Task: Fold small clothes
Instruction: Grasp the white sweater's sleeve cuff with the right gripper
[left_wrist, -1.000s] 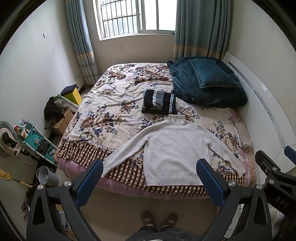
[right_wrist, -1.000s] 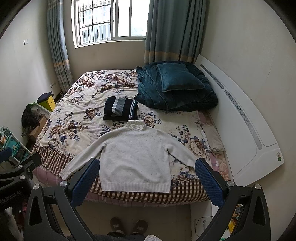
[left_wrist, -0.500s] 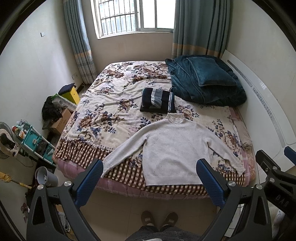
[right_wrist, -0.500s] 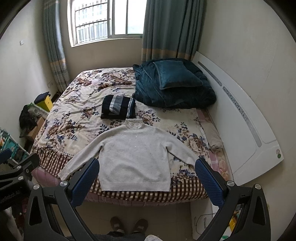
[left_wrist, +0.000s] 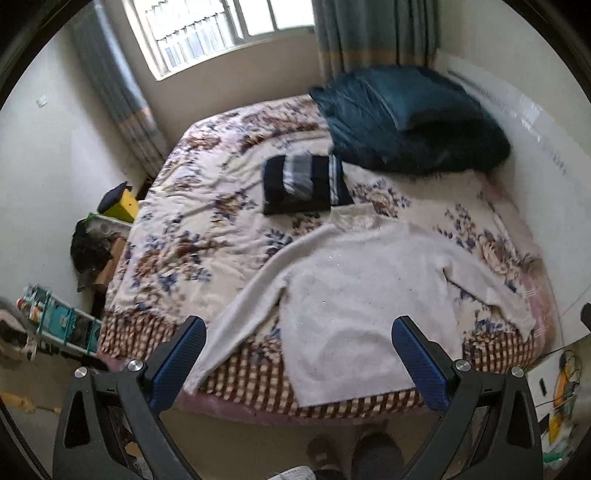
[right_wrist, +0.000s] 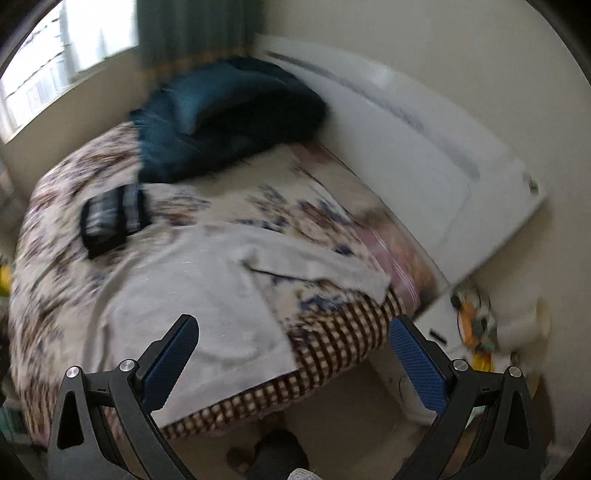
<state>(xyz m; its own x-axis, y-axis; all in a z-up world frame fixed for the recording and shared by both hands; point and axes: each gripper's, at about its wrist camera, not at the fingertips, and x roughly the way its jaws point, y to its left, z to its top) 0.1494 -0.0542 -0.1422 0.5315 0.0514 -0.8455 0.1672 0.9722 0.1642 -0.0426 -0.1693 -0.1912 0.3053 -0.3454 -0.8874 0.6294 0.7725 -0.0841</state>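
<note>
pale grey knit sweater (left_wrist: 351, 295) lies flat ahead of both wide-apart, empty grippers, collar far; right gripper (right_wrist: 295, 354) nearer right sleeve (right_wrist: 317, 266), left gripper (left_wrist: 299, 358) nearer left sleeve (left_wrist: 243, 314).

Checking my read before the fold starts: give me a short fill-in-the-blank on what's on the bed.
1. The white knit sweater lies spread ____ on the floral bedspread.
2. The folded garment beyond its collar is dark with ____ stripes.
3. Left gripper and right gripper are both ____.

Missing: flat; grey; open
</note>
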